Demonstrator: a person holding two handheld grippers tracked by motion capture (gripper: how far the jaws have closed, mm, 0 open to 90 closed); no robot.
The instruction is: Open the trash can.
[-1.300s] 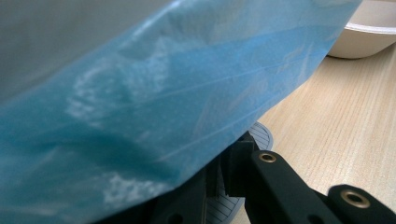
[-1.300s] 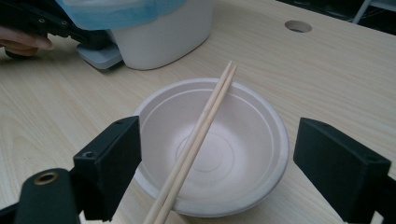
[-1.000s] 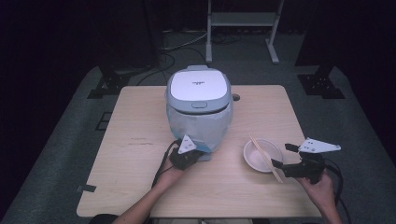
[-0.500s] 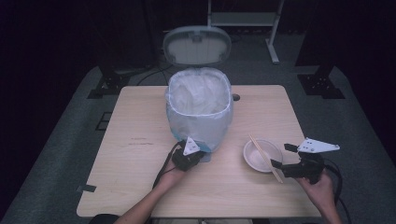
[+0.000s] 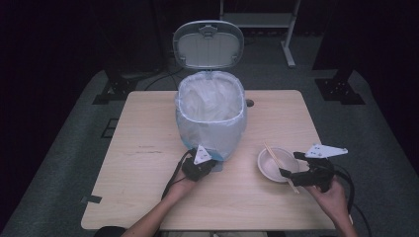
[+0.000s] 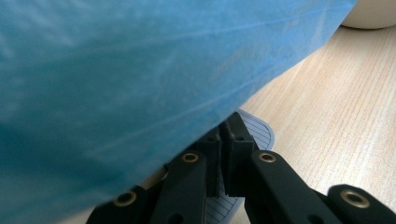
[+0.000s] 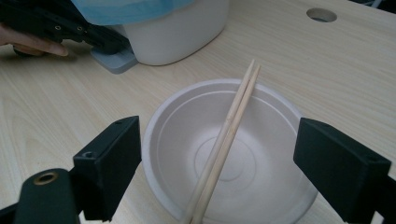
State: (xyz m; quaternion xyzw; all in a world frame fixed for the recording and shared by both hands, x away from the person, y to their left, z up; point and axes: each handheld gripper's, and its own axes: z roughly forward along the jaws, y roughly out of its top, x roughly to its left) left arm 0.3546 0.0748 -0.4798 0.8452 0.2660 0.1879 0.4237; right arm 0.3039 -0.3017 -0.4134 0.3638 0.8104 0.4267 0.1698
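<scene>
Pressing the bin's pedal (image 6: 254, 128) at frame centre, the closed left gripper (image 5: 203, 164) could slip, dropping the lid (image 5: 208, 44); the wide-open right gripper (image 7: 219, 158) straddles the bowl (image 7: 261, 140) and chopsticks (image 7: 229, 135), lower right.

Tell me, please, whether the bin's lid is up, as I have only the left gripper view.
Observer: Yes. In the high view the bin has its lid standing open at the back.
Operator: Thank you. How is the right hand-held gripper placed?
Observer: The right hand-held gripper has its jaws wide open, one on either side of a white bowl.
Operator: Is anything in that bowl?
Observer: A pair of wooden chopsticks lies across it, the far ends resting on the far rim.
</scene>
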